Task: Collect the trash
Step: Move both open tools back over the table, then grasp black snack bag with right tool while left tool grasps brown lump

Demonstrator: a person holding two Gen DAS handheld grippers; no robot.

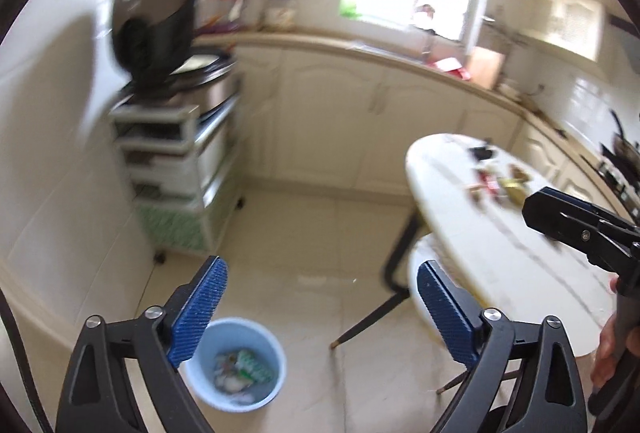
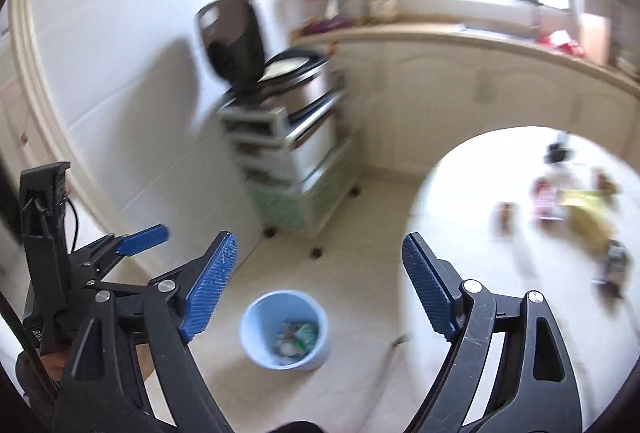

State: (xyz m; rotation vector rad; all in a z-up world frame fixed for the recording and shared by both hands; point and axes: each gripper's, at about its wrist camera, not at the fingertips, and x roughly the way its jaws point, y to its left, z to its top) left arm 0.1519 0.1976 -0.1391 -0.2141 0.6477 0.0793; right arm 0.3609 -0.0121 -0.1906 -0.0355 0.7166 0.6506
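- Left wrist view: the light blue wastebasket (image 1: 236, 363) stands on the tiled floor, holding crumpled wrappers (image 1: 244, 373) (a green-and-white one lies on top).
- More litter (image 1: 498, 185) sits on the white oval table (image 1: 512, 253), which is up and to the right of the wastebasket and well apart from it.
- The left gripper (image 1: 322, 307) is tilted downward above the wastebasket, its blue pads spread wide with nothing between them.
- The right gripper (image 1: 576, 229) reaches in over the table's near edge; a hand (image 1: 610, 353) grips its handle.
- Right wrist view: the wastebasket (image 2: 285, 329) shows between the fingers of the right gripper (image 2: 320, 287), which are spread wide and empty (no earlier picture to compare).
- Blurred litter (image 2: 576, 209) lies on the table (image 2: 460, 201), right of the wastebasket.
- The left gripper (image 2: 132, 245) is left of the wastebasket; only one blue pad shows here.
- A white drawer cart (image 2: 296, 173) with an open rice cooker (image 2: 256, 49) stands behind the wastebasket, against the wall.
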